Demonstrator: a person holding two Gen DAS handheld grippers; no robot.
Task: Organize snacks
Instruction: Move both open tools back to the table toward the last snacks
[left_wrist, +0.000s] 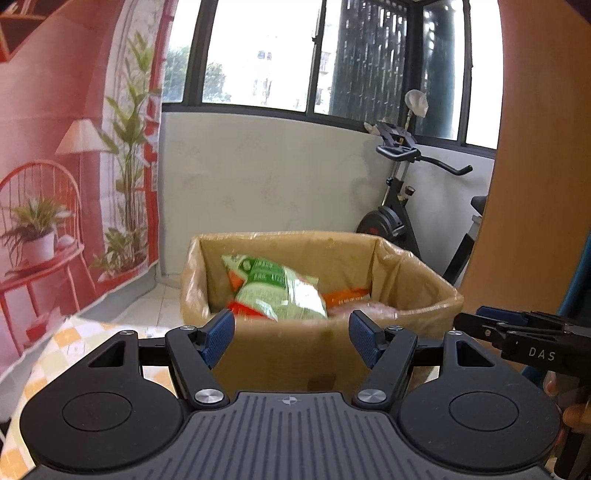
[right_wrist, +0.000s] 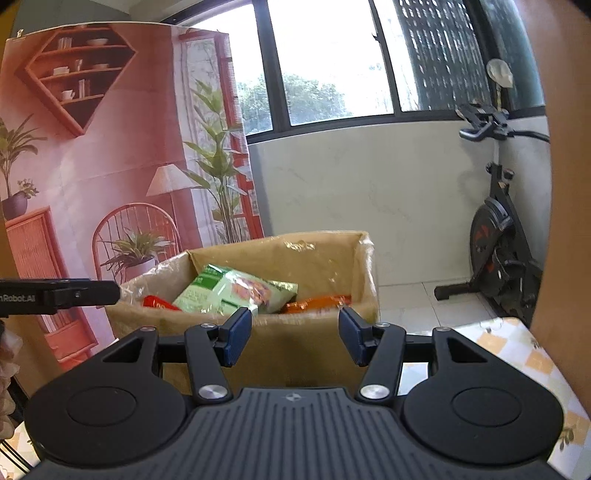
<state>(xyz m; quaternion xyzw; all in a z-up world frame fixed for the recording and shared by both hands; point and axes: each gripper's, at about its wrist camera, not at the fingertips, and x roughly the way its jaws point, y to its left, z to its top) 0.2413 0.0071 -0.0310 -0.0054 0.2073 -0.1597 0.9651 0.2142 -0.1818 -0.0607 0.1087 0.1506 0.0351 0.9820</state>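
A cardboard box (left_wrist: 417, 295) lined with clear plastic stands just ahead of both grippers; it also shows in the right wrist view (right_wrist: 325, 258). Inside lie a green snack bag (left_wrist: 280, 291) on top, an orange packet (left_wrist: 345, 295), a red packet and a pinkish one. The green bag (right_wrist: 236, 291) and orange packet (right_wrist: 317, 302) show in the right view too. My left gripper (left_wrist: 291, 338) is open and empty at the box's near rim. My right gripper (right_wrist: 293, 336) is open and empty at the near rim.
An exercise bike (left_wrist: 402, 206) stands behind the box to the right. A printed red backdrop (right_wrist: 92, 166) hangs on the left. A checked tablecloth (right_wrist: 535, 365) shows under the grippers. A wooden panel (left_wrist: 535, 147) rises on the right.
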